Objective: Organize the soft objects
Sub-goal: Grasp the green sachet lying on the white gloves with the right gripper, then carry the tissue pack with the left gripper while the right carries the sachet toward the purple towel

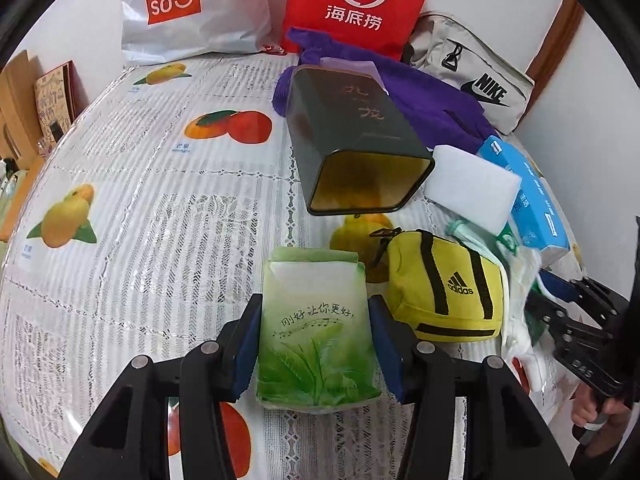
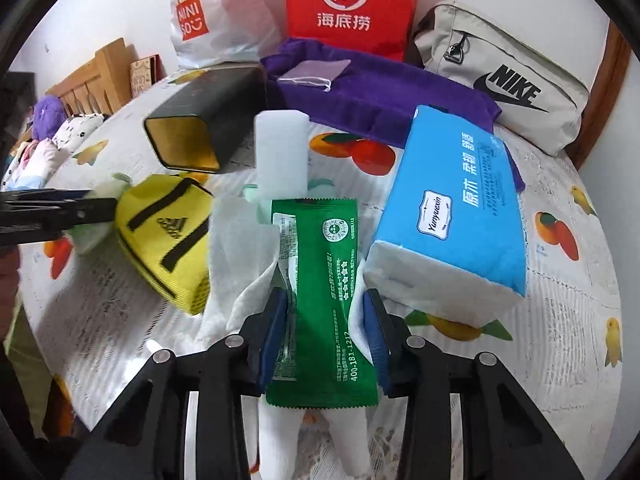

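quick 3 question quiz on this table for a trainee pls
1. True or false: the dark tin stands upright.
2. What sits between the left gripper's pads? A red bag; B green tissue pack; C grey bag.
3. Which brand name is on the yellow pouch?

Key: 1 false, it lies on its side; 2 B; 3 adidas.
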